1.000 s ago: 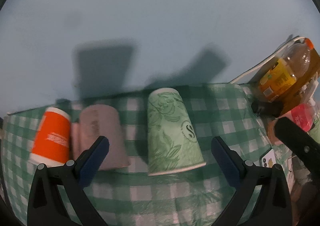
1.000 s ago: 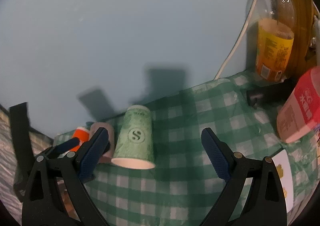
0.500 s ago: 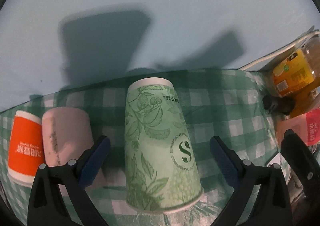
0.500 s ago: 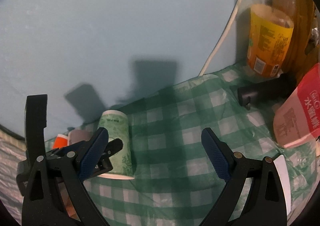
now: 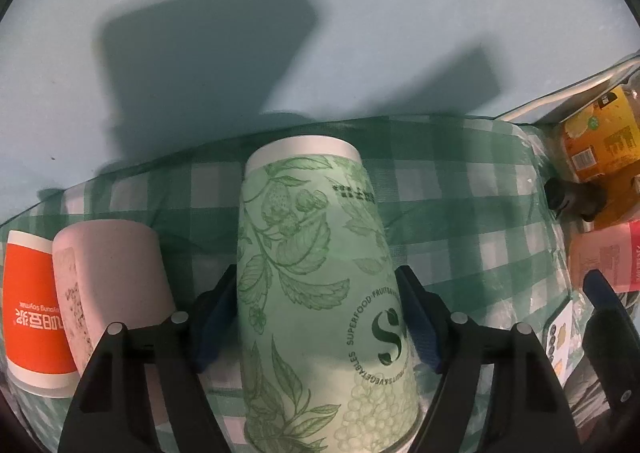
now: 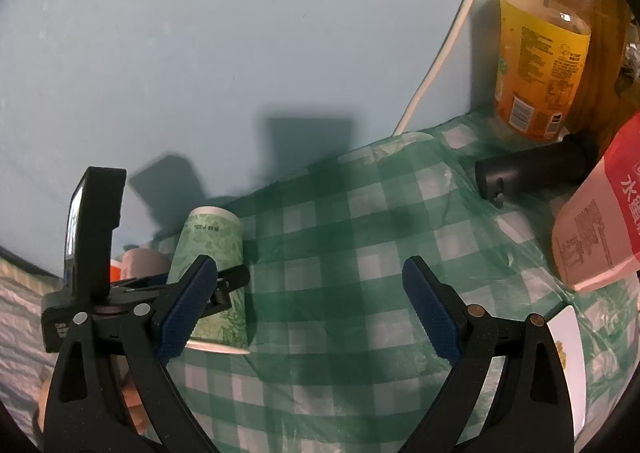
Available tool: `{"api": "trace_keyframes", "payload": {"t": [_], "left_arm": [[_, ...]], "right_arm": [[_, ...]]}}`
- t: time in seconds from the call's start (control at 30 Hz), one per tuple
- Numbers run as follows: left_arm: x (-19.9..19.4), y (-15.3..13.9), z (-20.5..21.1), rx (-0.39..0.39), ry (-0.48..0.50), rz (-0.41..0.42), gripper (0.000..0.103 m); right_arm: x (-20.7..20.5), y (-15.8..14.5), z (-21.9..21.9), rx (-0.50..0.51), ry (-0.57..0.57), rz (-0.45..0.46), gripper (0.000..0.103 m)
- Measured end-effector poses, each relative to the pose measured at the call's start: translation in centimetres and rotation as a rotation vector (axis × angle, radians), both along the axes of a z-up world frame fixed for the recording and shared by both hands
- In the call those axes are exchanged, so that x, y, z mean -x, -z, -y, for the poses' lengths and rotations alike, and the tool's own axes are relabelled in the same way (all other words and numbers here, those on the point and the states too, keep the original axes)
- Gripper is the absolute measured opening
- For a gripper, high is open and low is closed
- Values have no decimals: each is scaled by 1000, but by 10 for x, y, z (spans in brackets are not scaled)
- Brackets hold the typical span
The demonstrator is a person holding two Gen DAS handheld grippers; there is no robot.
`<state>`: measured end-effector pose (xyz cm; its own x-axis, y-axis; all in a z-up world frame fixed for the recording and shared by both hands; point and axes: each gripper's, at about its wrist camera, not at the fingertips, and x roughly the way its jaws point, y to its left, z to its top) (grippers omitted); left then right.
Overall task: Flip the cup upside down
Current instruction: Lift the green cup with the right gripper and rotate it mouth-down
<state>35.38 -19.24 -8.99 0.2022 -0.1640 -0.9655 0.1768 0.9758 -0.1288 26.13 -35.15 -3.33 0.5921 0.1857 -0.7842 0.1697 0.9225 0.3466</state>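
My left gripper (image 5: 320, 325) is closed around the green cup (image 5: 320, 293), with one blue pad pressed on each side of its lower half. The cup stands mouth-down on the checked cloth (image 5: 472, 221), its white base on top and its wide rim at the cloth, near the middle of the table and close to the wall (image 5: 320, 33). In the right wrist view I see the same cup (image 6: 212, 253) at the left, with the black fingers of my left gripper (image 6: 224, 285) across its side. To the left of the cup, in the left wrist view, a pink cup (image 5: 108, 281) stands mouth-down and just beside it an orange cup (image 5: 34, 305), also mouth-down; these two touch or almost touch, I cannot tell which. My right gripper (image 6: 308, 309) is wide apart and holds nothing; it hangs over the bare cloth (image 6: 340, 253), to the right of the green cup. At the far right there is a bottle (image 6: 540, 65) with an orange drink standing at the wall, a black cylinder (image 6: 528, 169) lying on its side before it, and a red and pink carton (image 6: 600, 213) leaning nearer to me. A white cable (image 6: 440, 65) runs up along the wall beside the bottle.
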Motion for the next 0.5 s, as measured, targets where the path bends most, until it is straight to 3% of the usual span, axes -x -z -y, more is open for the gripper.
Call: {"api": "trace_keyframes", "payload": {"t": [0.27,0.5], "left_arm": [[22,-17,-4,6,55,35,75],[63,-38,-15,17,132,74,75]], "right_arm": [[8,-5,-3,-6,-11,21,93],[30,-14,-12,-22,-37,50,93]]}}
